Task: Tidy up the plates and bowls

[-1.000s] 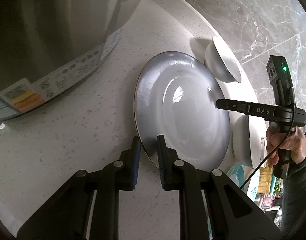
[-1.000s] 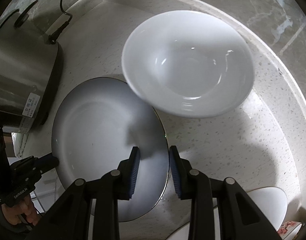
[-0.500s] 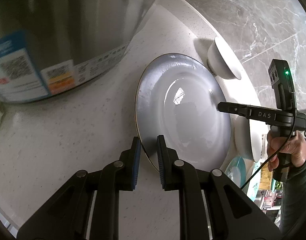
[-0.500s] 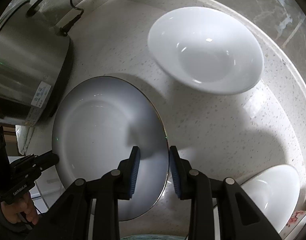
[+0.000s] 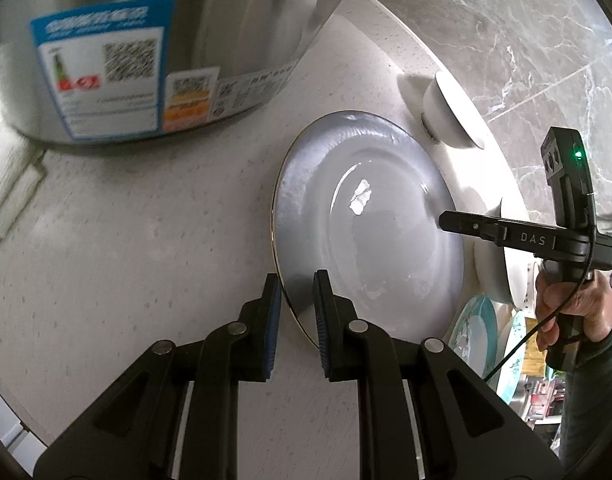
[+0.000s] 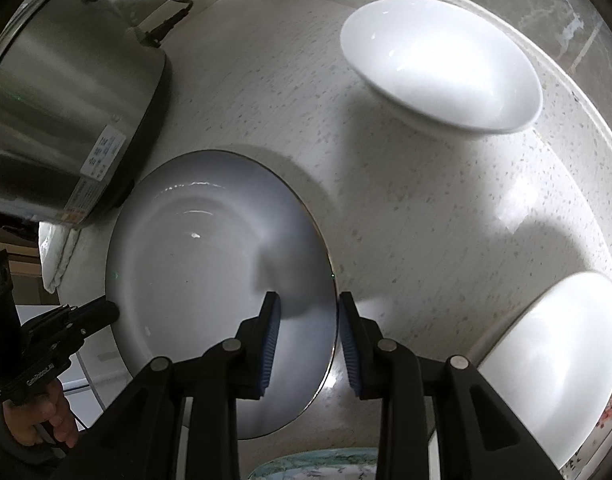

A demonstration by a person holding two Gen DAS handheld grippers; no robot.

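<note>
Grey gold-rimmed plate (image 5: 365,224) held over speckled counter (image 5: 146,240) w/ both grippers: left gripper (image 5: 297,296) pinches near rim, right gripper (image 6: 307,320) pinches opposite rim. White bowl (image 6: 441,60) sits nearby; steel cooker (image 5: 166,40) beside plate.

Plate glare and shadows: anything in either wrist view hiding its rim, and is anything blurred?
Left wrist view: a small bright glint sits mid-plate, the gold rim reads clearly, and the pot's label is soft with blur. Right wrist view: a dark shadow falls across the plate just ahead of the right tongs, dimming that rim; the far bowl is glary; fisheye bends the counter edge.
</note>
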